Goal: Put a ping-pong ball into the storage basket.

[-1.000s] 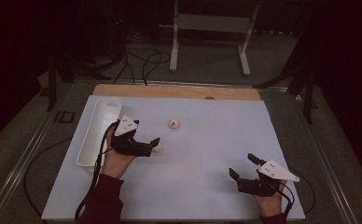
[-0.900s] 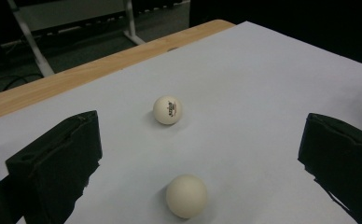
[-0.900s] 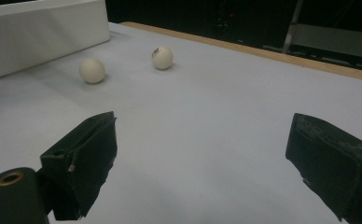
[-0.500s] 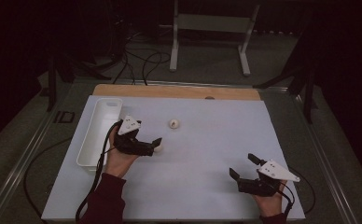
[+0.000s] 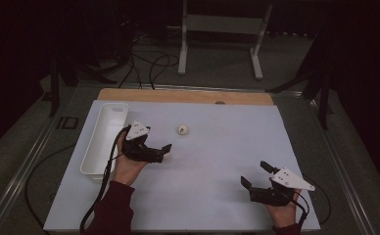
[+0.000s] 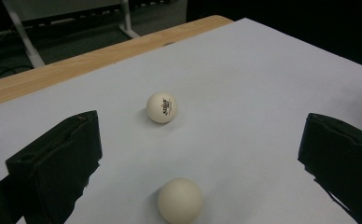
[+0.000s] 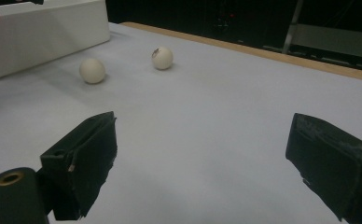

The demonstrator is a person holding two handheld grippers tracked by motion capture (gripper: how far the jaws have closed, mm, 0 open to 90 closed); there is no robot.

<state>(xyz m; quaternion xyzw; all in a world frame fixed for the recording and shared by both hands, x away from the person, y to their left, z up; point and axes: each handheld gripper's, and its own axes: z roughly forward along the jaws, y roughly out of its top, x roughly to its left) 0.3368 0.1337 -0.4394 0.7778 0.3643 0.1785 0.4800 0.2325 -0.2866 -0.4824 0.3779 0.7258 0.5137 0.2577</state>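
Between the wide-open jaws of the left gripper (image 5: 162, 151) sits a plain ping-pong ball (image 6: 180, 200), the printed ball (image 6: 162, 107) beyond. Approach step: next, ease forward and close. Right gripper (image 5: 256, 176) idles, jaws wide.

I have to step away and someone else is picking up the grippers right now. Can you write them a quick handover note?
Left gripper: open, jaws either side of the plain ball, not closed on it.
Right gripper: open, idle near the table's front right.
Printed ball: loose on the white sheet, farther out.
White bin: beside the left hand.
Done: neither ball is gripped.
Left: probably grip each ball and move it to the bin.
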